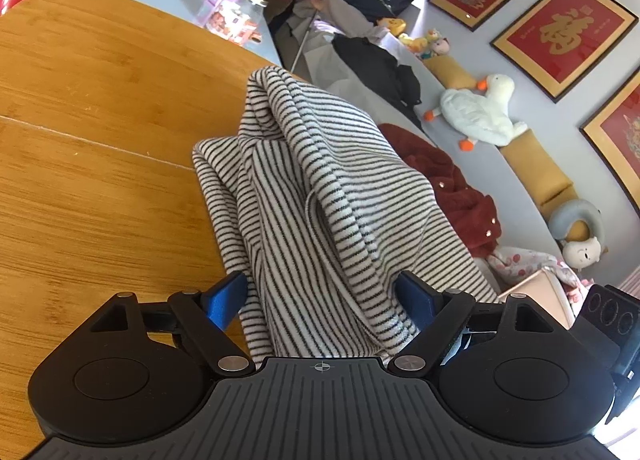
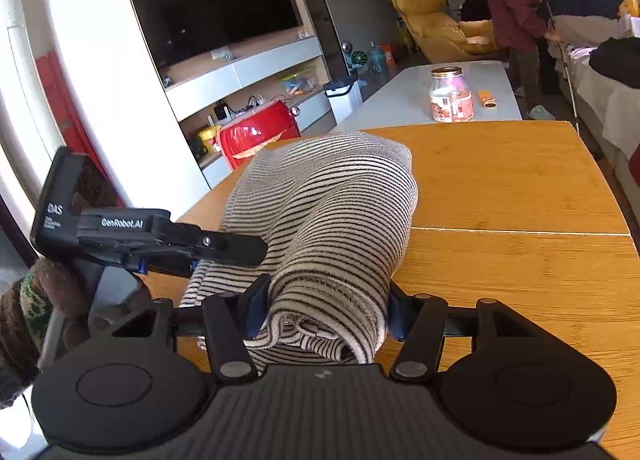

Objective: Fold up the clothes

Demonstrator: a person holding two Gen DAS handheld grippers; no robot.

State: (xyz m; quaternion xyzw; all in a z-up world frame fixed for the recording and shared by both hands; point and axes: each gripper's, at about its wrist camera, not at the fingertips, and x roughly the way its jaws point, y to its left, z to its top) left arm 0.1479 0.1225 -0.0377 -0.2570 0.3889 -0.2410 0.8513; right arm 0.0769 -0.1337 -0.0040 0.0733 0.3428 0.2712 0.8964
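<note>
left gripper (image 1: 322, 296): the blue fingers (image 1: 226, 300) sit wide apart at lower centre of the left view, with a thick bunch of the striped garment (image 1: 320, 179) filling the space between them. cloth touches both pads. whether the pads are clamping it or only flanking it cannot be told.

right gripper (image 2: 324, 312): the blue fingers (image 2: 256, 310) show at lower centre of the right view, also set apart, with a rolled bunch of the same garment (image 2: 332, 219) packed between them and bulging past both sides. a firm clamp cannot be told here either.

garment position: bunched and raised in a hump above the wooden table (image 1: 88, 119). in the left view it runs from the gripper up to frame centre, with its right part over the table edge. in the right view it occupies frame centre above the table (image 2: 520, 260), and the left gripper (image 2: 240, 246) reaches in from the left, touching the cloth.

background: a jar (image 2: 451, 95) stands on a white table at upper centre of the right view. a plush goose (image 1: 480, 109) lies on the sofa at right of the left view.
</note>
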